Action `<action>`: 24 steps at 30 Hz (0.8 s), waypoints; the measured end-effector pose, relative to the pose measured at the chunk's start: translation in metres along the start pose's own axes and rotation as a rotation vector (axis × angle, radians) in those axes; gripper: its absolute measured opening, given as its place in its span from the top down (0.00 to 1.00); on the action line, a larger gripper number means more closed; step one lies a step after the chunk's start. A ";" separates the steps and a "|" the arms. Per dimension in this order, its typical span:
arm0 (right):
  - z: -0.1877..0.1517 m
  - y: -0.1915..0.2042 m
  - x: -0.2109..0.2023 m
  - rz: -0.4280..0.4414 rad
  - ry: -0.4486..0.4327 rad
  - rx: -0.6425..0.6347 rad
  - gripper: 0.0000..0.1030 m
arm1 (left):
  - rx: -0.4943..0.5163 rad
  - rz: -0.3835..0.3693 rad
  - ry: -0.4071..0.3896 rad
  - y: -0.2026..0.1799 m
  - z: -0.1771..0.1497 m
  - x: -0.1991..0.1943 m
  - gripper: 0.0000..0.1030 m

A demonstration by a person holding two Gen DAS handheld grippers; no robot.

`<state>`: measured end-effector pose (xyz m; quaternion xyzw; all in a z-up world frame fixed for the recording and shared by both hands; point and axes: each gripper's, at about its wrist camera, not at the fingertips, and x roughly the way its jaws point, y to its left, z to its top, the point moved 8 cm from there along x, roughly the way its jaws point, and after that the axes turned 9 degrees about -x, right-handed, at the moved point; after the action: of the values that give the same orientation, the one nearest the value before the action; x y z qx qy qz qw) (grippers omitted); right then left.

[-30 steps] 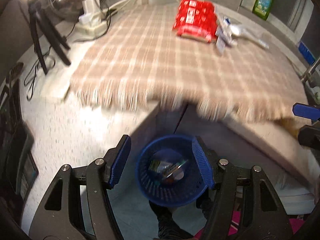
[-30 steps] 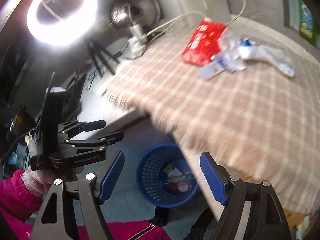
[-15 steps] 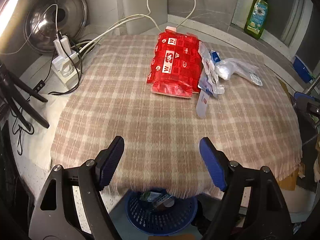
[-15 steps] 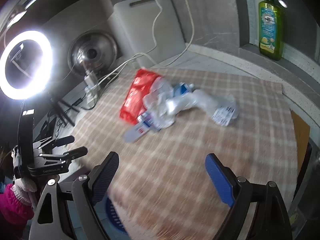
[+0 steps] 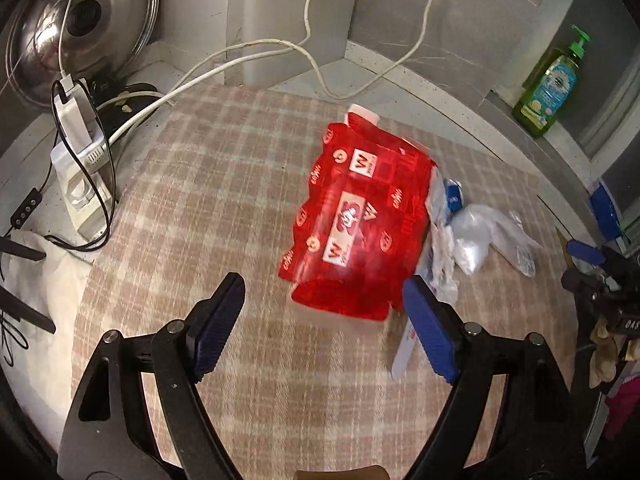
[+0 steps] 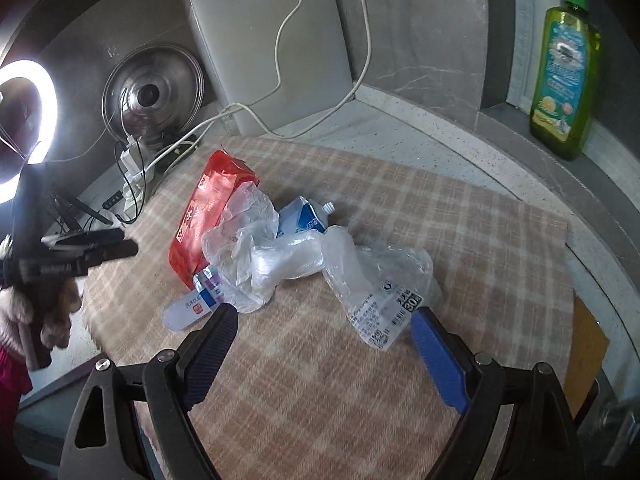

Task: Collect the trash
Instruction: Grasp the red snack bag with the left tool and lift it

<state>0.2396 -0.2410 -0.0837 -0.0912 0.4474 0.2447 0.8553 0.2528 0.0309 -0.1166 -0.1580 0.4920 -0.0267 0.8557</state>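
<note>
On the checked cloth point(image 5: 208, 208), centre right: red snack packet point(image 5: 360, 224) lying flat, crumpled clear plastic bags point(image 6: 280, 256) and a squeezed blue-and-white tube point(image 6: 304, 216) touching its right side. Left gripper point(image 5: 326, 324) above the packet's near edge — jaws opening, nothing between them. Right gripper point(image 6: 322, 354) near the printed clear bag point(image 6: 384, 292) — wide apart, empty. Far left: power strip point(image 5: 80, 176), steel lid point(image 5: 84, 28). Far right: green soap bottle point(image 6: 566, 80).

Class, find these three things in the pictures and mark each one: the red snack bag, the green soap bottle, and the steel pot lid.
red snack bag point(image 5: 356, 224), left wrist view, on its printed front face.
green soap bottle point(image 6: 564, 80), right wrist view, on its blue label.
steel pot lid point(image 6: 152, 92), right wrist view, on its dark centre knob.
</note>
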 end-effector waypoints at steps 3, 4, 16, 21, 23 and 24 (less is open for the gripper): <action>0.002 -0.004 0.013 0.002 0.018 -0.005 0.13 | -0.017 -0.015 0.020 0.004 0.017 0.016 0.19; 0.003 -0.005 0.017 0.007 0.021 -0.005 0.13 | -0.030 -0.020 0.030 0.005 0.022 0.023 0.19; 0.016 -0.007 0.041 0.032 0.023 -0.096 0.13 | -0.125 -0.111 0.110 0.013 0.046 0.072 0.19; 0.020 0.002 0.052 0.037 0.031 -0.170 0.13 | -0.147 -0.146 0.161 0.014 0.043 0.083 0.19; 0.020 0.004 0.058 0.034 0.051 -0.188 0.13 | -0.120 -0.071 0.137 0.021 0.043 0.087 0.19; 0.021 0.006 0.060 0.039 0.056 -0.196 0.13 | -0.129 -0.060 0.136 0.026 0.044 0.089 0.19</action>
<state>0.2806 -0.2079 -0.1202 -0.1728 0.4468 0.3014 0.8244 0.3331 0.0479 -0.1784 -0.2253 0.5446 -0.0313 0.8073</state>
